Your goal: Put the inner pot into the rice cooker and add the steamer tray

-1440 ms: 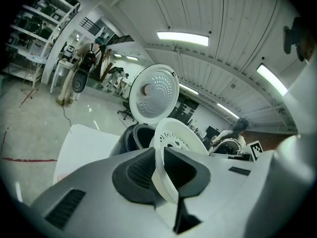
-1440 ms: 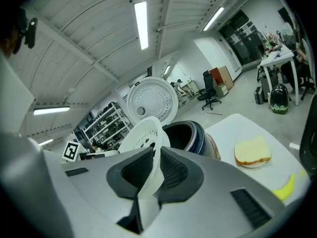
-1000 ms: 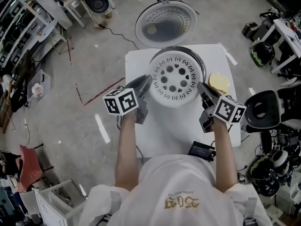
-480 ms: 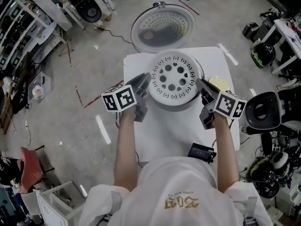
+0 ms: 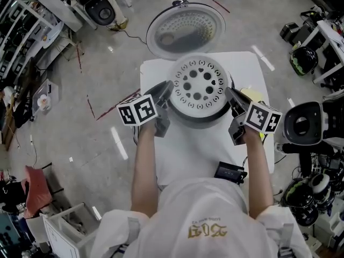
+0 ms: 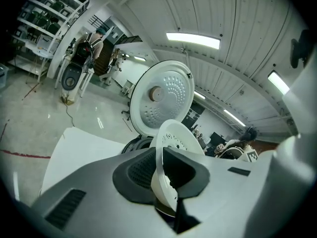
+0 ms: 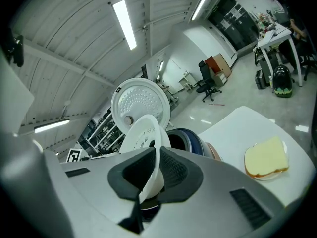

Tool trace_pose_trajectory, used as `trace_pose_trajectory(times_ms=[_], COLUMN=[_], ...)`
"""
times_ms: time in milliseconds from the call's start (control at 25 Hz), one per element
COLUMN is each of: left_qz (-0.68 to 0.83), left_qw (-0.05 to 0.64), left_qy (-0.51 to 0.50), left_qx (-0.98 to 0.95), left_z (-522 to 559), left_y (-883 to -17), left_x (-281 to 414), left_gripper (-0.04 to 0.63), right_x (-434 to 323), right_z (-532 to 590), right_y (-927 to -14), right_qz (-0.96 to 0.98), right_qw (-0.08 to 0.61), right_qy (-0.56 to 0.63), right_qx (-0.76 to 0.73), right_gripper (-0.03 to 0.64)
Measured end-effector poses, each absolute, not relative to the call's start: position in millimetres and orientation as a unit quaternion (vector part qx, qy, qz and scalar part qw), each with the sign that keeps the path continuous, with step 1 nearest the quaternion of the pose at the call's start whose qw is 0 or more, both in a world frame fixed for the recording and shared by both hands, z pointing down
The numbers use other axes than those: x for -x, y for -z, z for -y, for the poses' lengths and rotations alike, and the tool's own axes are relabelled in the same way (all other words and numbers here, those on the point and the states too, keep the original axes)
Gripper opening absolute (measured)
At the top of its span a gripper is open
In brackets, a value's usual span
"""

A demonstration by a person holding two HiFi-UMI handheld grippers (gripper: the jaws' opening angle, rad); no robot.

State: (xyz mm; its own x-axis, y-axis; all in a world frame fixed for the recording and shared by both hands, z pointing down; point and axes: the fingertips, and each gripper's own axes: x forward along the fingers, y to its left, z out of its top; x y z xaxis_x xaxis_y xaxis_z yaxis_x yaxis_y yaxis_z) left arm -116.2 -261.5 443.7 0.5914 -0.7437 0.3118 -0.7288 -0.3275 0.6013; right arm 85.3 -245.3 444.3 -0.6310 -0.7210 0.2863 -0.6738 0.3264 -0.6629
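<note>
So, far left: left gripper (image 5: 166, 88) comes in from the left side, its jaws clamped on the left rim of the steamer tray (image 5: 200, 85). In the left gripper view the thin white rim sits pinched between the two dark pads (image 6: 140, 170). The tray is a round white disc, so it has no real long axis. Its perforated face points up and lies roughly level, and the line between the two grip points runs left to right. It is held over the dark round opening of the rice cooker (image 5: 203, 122), which stands on the white table (image 5: 196, 152). Cannot tell if the tray touches the cooker rim. The cooker's lid (image 5: 185, 30) stands open behind it on the far side, dimpled inner face showing. A black device (image 5: 230, 172) lies at the table's near edge. Right gripper (image 5: 230, 94) comes in from the right, its jaws closing with the pads pressed on the tray's right rim, the rim edge-on between them in the right gripper view (image 7: 157, 168). Far right, a yellow sponge-like piece (image 7: 267, 157) lies on the table beside the cooker.
</note>
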Motion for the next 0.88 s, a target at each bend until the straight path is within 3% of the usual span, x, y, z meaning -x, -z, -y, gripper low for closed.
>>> trace_pose_trajectory(times_ms=[280,680,880], left_qz=[0.458,0.483,0.484], left_qw=[0.362,0.305,0.285], left_qy=[-0.007,-0.072,-0.102], left_qx=[-0.812,-0.818,-0.821], left_z=[262.6,269.2,270.3], left_y=[-456.6,-464.6,-467.7], left_x=[118.3,108.2,104.5], left_gripper=[0.064,0.08,0.149], right_x=[-80.6,-85.2,-81.2], right_z=[250.1,257.9,259.0], right_y=[-453.8,-463.4,-466.3], right_qz=[-0.818,-0.824,-0.824], right_qw=[-0.005,-0.056,-0.071], right_qy=[0.372,0.325,0.309], right_qx=[0.438,0.461,0.469], right_gripper=[0.048,0.069,0.069])
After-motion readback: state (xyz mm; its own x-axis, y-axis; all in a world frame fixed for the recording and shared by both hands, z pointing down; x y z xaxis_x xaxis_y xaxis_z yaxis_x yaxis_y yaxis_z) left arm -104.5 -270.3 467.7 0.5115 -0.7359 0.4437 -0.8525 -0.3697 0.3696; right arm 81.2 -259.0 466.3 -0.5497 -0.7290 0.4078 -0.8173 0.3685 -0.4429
